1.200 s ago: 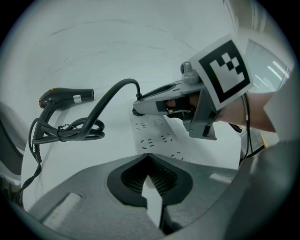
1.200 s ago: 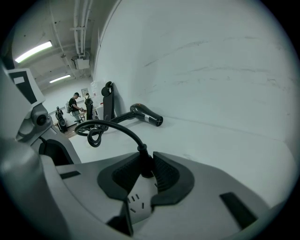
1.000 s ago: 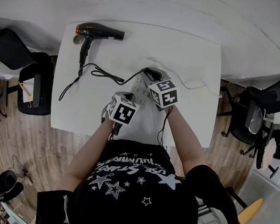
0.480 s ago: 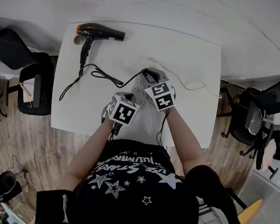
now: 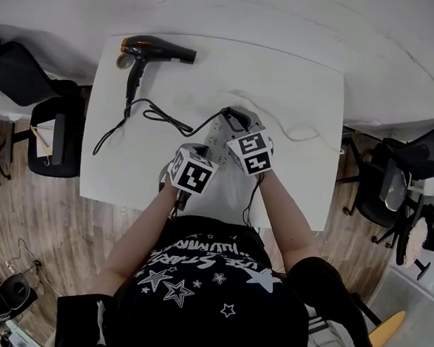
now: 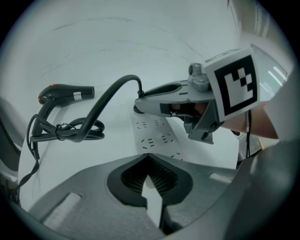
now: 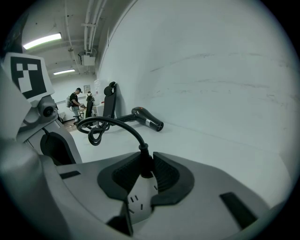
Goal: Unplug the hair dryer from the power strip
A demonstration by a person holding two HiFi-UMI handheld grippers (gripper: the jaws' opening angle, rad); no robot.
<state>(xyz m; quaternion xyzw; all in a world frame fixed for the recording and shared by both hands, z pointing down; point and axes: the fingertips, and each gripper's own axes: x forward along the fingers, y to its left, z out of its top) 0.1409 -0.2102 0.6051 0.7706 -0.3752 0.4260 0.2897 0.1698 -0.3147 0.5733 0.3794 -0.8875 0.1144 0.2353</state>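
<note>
Table [image 5: 297,86]: white. It carries the power strip [image 5: 216,138] near its middle, toward the person's edge.

Hair dryer [image 5: 157,51]: black with an orange ring at the rear. It lies on its side at the table's far left corner, well apart from the power strip, up and to the left of it in the head view.

Power strip: white and flat on the table with its socket slots facing up. It sits under and between the two grippers, and a white lead trails away from it to the right.

Left gripper [image 6: 150,178]: points steeply down over the near end of the power strip. Its jaws are drawn almost together, with only a thin white sliver showing in the gap and nothing clamped between the pads.

Right gripper [image 7: 145,171]: at the far end of the power strip. Its jaws are closed onto the plug [image 7: 144,161], one ribbed pad on each side.

Cord [image 5: 158,114]: black. It runs from the dryer's handle, coils loosely to the left of the power strip, then arcs over to the plug.

Plug: black and upright, seated in a socket at the power strip's far end.
</note>
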